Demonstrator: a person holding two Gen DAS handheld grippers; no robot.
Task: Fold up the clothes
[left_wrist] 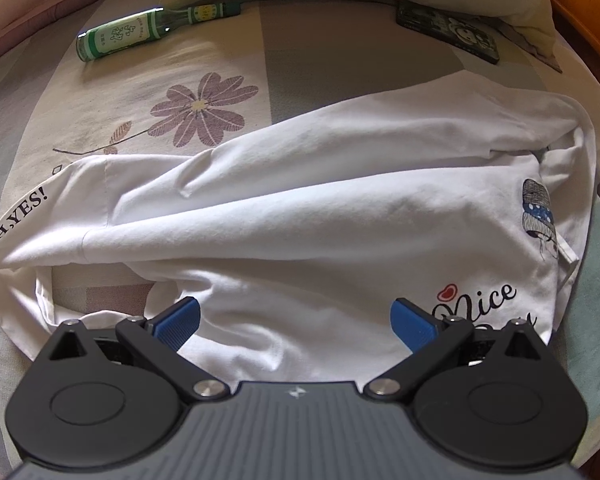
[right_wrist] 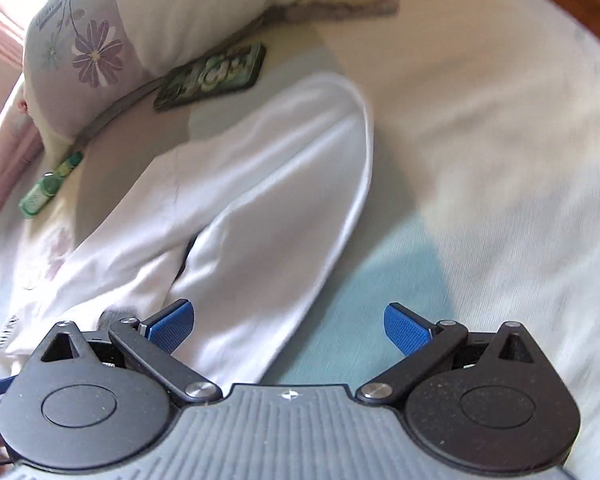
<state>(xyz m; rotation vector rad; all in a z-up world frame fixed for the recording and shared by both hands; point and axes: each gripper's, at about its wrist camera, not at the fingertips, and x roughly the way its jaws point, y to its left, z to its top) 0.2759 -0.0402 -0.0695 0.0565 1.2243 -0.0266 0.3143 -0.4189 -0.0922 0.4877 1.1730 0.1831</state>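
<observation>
A bed (left_wrist: 308, 40) covered in a cream, grey and pale-teal patchwork sheet printed with purple daisies carries everything here, with an orange-brown wooden frame showing past its far right edge. Against the head edge lies a plump pillow (right_wrist: 204, 4) in the same floral cotton. Across the middle of the bed, nearer the foot edge, sprawls the white short-sleeved cotton T-shirt (left_wrist: 300, 208), loosely bunched into long soft folds; black lettering reading "OH,YES!" curves along its left end, a small drawing of a figure in a blue knit hat sits near its right end, and red-and-black script starting "Nice" shows below that. In the right wrist view one rounded white flap of the shirt reaches toward the pillow, over grey and teal patches. Near the head edge, just in front of the pillow, a dark rectangular phone case (left_wrist: 448, 32) with a cartoon print lies flat, and well to its left a green glass bottle (left_wrist: 140, 32) with a white label lies on its side. The left gripper (left_wrist: 296, 320) hovers over the shirt's near hem, its blue ribbed fingers (left_wrist: 178, 320) spread wide and holding nothing. The right gripper (right_wrist: 288, 326) is likewise spread wide and empty, one finger over the white cloth, the other over teal sheet.
</observation>
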